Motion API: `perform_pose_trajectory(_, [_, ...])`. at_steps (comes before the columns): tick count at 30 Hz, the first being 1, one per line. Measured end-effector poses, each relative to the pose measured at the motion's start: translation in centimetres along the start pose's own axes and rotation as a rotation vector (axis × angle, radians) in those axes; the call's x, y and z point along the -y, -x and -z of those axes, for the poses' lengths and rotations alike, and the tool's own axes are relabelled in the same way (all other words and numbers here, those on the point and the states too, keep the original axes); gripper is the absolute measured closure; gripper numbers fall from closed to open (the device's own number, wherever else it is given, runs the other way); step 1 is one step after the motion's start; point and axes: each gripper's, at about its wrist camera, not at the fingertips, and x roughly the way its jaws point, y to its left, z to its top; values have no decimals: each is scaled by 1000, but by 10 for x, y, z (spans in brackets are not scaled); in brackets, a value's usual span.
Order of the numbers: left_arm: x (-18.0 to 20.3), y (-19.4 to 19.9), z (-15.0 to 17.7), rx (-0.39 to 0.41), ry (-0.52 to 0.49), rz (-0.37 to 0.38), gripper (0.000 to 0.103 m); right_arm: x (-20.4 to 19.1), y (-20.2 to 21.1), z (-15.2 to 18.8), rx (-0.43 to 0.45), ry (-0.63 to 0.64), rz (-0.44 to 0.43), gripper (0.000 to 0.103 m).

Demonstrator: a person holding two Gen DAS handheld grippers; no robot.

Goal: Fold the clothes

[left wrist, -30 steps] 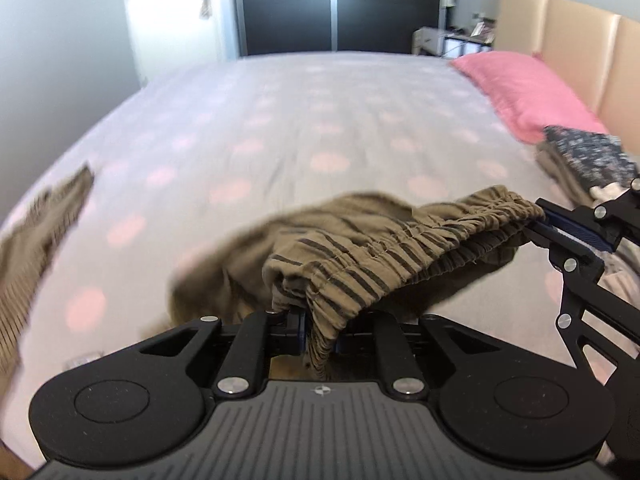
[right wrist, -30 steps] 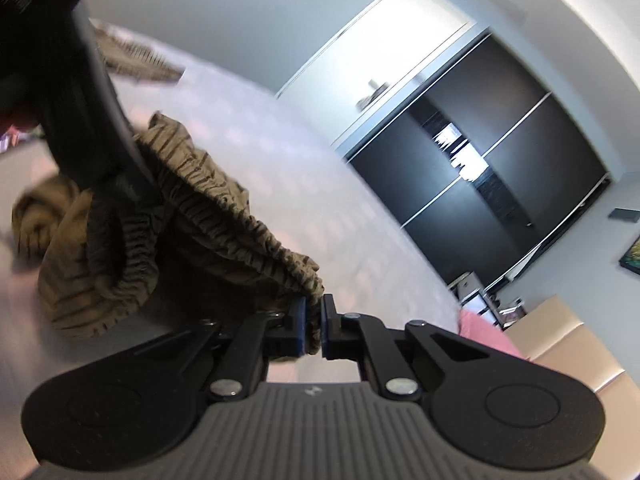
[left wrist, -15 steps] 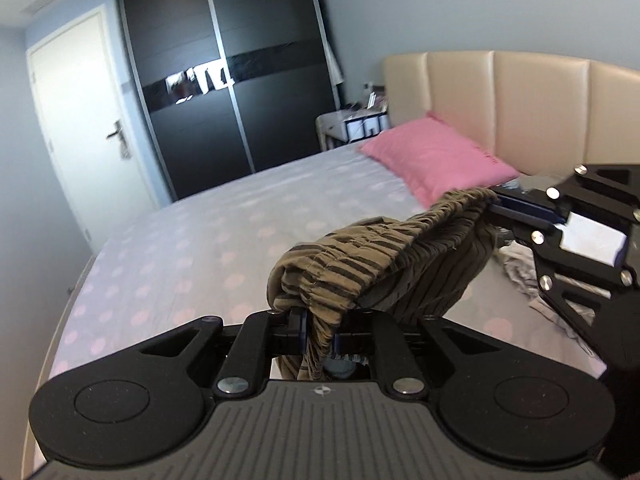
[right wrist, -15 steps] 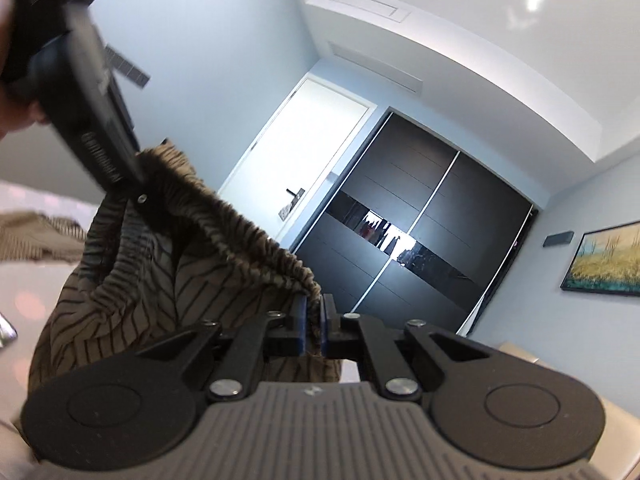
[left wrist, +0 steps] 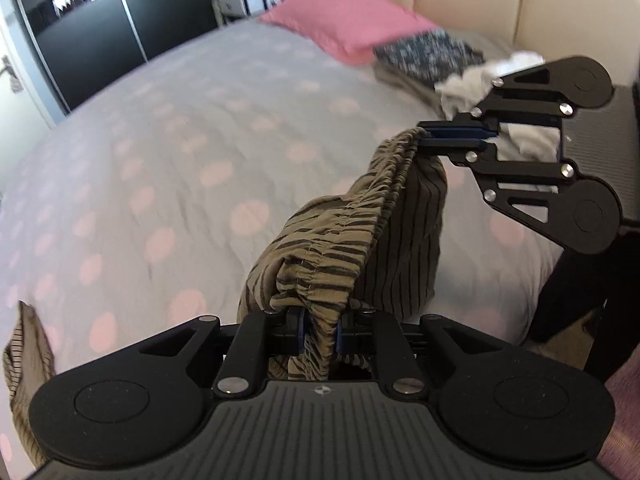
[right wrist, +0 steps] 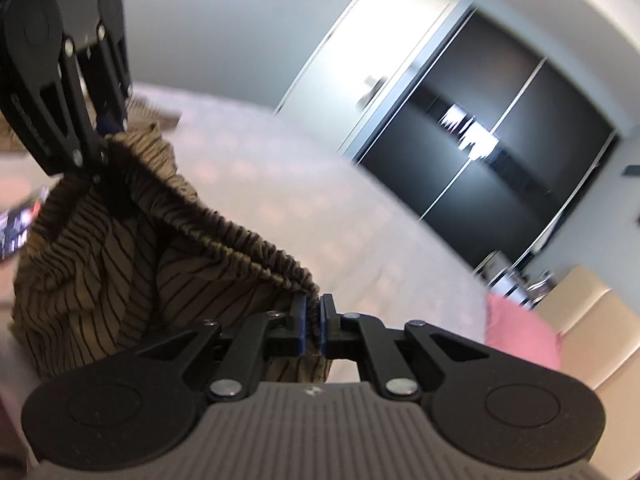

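A brown garment with thin dark stripes and an elastic waistband hangs in the air between my two grippers, above the bed. My left gripper is shut on one end of the waistband. My right gripper is shut on the other end, up and to the right. In the right wrist view the right gripper pinches the gathered band, the striped garment sags below, and the left gripper holds the far end.
The bed has a grey cover with pink dots. A pink pillow, a dark patterned garment and white clothes lie near the headboard. Another brown striped piece lies at the left edge.
Both grippers have lifted the garment off the bed and swung it toward the bed's near right side. The left wrist view has tilted back down toward the mattress.
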Motion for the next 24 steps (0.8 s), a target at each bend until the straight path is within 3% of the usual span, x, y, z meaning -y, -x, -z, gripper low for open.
perform_pose_trajectory(4, [-27,-34,19,-49,25,28,89,-7,-41,10,-91,-16,-30,96])
perform_pose_trajectory(8, [-61,-58,27,-72,131,41,89,-3,-74,25,-175,-71,-52,96])
perform_pose_trajectory(14, [-94,-55,46,-49,281,17,89,2,-111,43,-255,-111,-51,96])
perform_pose_trajectory(24, [-76,-41,48,27,243,9,63,1,-116,37,-253,-98,-34,96])
